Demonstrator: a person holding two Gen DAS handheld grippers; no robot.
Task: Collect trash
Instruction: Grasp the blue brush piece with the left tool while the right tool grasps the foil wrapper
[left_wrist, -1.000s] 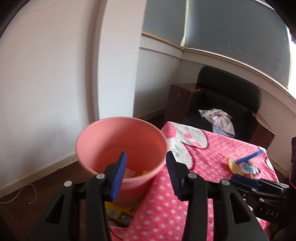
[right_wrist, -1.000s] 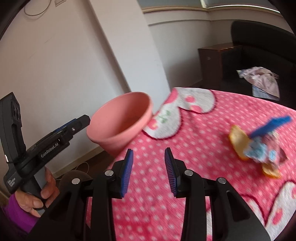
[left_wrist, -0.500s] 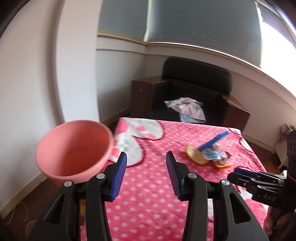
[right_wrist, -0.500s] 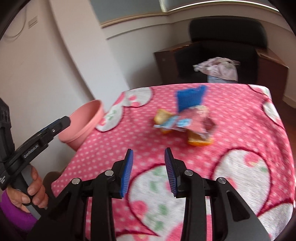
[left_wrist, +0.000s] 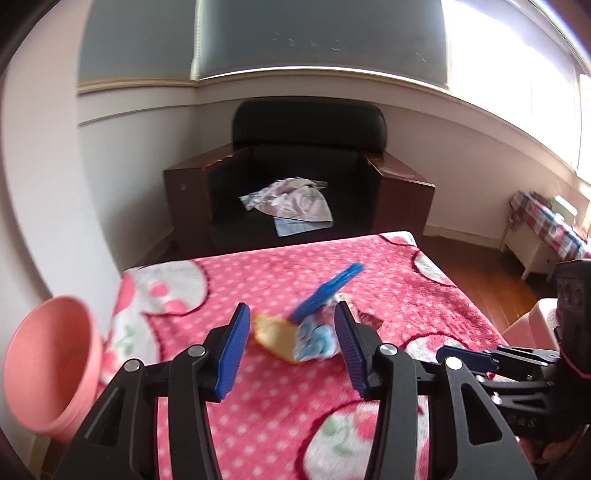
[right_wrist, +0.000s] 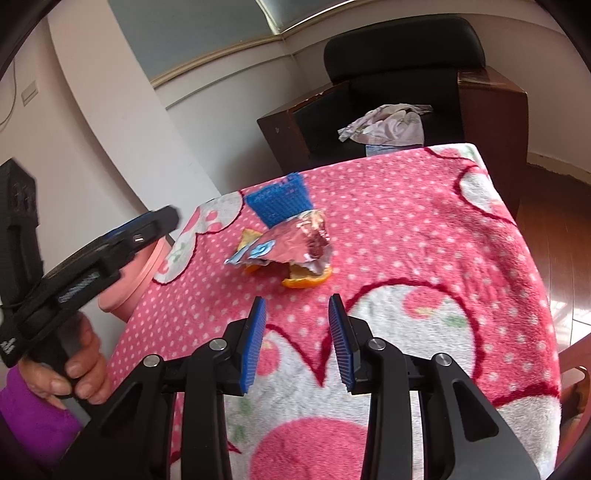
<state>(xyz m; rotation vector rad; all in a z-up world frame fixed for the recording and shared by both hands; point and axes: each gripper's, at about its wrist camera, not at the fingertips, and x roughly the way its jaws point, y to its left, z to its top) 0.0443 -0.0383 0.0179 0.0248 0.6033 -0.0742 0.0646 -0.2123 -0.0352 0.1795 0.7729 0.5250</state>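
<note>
A small trash pile lies mid-table on the pink dotted blanket (right_wrist: 406, 229): a crumpled foil wrapper (right_wrist: 288, 243), orange peel (right_wrist: 306, 281) and a blue plastic mesh piece (right_wrist: 280, 203). My right gripper (right_wrist: 297, 306) hovers open just short of the peel, nothing between its pads. My left gripper (left_wrist: 290, 317) is aimed at the same wrapper (left_wrist: 316, 338) and peel (left_wrist: 275, 336) from the other side. Its jaws are opening and hold nothing. The pink bucket (left_wrist: 48, 365) stands off the table's left edge.
Beyond the table's far edge, a black armchair (left_wrist: 306, 122) with wooden sides holds a crumpled cloth (left_wrist: 288, 199). A white wall runs along the left. Wooden floor and a low white stand (left_wrist: 546, 229) are at the right. A hand in a purple sleeve (right_wrist: 74, 369) grips the left tool.
Both grippers swung away from the pink bucket toward the trash pile, which now sits straight ahead of each. The bucket slid to the left edge of the views. The left jaws stand a little wider.
</note>
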